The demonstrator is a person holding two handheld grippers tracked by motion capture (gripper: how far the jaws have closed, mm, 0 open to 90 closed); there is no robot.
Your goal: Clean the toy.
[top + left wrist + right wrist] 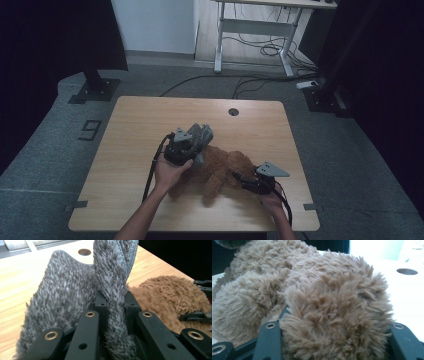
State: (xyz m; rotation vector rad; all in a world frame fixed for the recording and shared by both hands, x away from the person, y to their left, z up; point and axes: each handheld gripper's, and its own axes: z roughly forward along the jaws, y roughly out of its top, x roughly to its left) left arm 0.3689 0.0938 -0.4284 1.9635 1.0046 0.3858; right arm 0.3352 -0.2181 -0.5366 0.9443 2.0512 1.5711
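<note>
my left hand-held gripper [113,315] pinched the grey fleece garment [75,290]. my right hand-held gripper [250,181] clamped the brown teddy bear [220,167]. a hard tug could slip the fleece free.

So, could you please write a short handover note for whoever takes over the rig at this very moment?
Left gripper: shut on a fold of the grey fuzzy cloth, held just above the table.
Right gripper: shut on a furry part of the brown plush toy, which lies on the table's near half.
Done: both things gripped; the cloth sits at one end of the toy.
Left: probably fitting the cloth on the toy or pulling it off; cannot tell which.
</note>
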